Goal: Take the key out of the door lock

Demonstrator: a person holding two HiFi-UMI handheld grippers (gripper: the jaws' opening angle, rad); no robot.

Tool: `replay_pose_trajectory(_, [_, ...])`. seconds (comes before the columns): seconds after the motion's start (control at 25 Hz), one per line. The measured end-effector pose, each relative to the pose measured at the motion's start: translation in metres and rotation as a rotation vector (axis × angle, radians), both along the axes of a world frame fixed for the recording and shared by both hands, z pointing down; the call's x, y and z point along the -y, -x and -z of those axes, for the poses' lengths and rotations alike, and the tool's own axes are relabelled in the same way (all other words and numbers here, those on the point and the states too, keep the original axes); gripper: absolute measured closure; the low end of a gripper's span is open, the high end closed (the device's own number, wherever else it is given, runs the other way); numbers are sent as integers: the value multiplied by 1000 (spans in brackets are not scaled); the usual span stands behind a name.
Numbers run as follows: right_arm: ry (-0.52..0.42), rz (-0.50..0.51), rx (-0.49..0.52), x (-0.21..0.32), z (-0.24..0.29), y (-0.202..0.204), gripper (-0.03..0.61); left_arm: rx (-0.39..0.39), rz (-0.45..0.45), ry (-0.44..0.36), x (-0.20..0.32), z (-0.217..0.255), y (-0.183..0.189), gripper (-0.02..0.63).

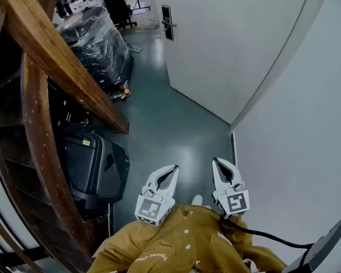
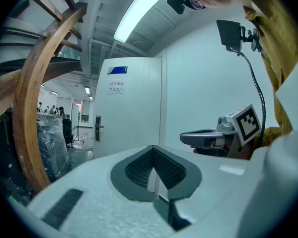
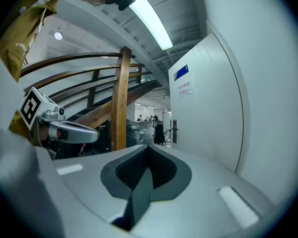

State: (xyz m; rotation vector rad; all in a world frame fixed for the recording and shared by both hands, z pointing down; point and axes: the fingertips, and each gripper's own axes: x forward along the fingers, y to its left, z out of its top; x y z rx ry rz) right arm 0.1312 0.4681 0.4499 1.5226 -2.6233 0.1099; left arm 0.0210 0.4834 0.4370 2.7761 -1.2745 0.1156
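The white door (image 1: 216,44) stands far down the corridor, with a dark lock plate and handle (image 1: 167,23) on its edge. The lock plate (image 2: 97,128) is tiny in the left gripper view, and the lock plate (image 3: 175,131) is just as tiny in the right gripper view. The key is too small to make out. My left gripper (image 1: 171,169) and right gripper (image 1: 217,162) are held side by side close to my body, pointing along the corridor, far from the door. Both are shut with nothing between their jaws. The left gripper (image 2: 154,148) sees the right gripper (image 2: 185,137) beside it.
A curved wooden stair beam (image 1: 57,56) and post (image 3: 120,98) run along the left. Under it stand a black case (image 1: 94,164) and a plastic-wrapped bundle (image 1: 96,38). A white wall (image 1: 307,124) closes the right side. The grey floor (image 1: 165,124) leads to the door.
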Motion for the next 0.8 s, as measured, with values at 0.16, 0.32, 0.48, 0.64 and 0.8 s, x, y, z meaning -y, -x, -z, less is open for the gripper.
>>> replay_pose_trajectory(0.16, [7, -5, 1, -6, 1, 1, 574, 17, -4, 36, -7, -3, 4, 617])
replay_pose_trajectory(0.32, [13, -8, 1, -5, -3, 0, 574, 13, -8, 41, -9, -6, 2, 617])
replay_pose_trajectory(0.48, [32, 6, 66, -7, 1, 1, 572, 30, -6, 48, -11, -4, 2, 617])
replay_pose_trajectory(0.64, [33, -7, 87, -12, 3, -4, 557, -3, -13, 7, -15, -1, -4, 617])
replay_pose_trajectory(0.8, [44, -4, 74, -15, 0, -16, 561, 6, -4, 66, -19, -7, -13, 617])
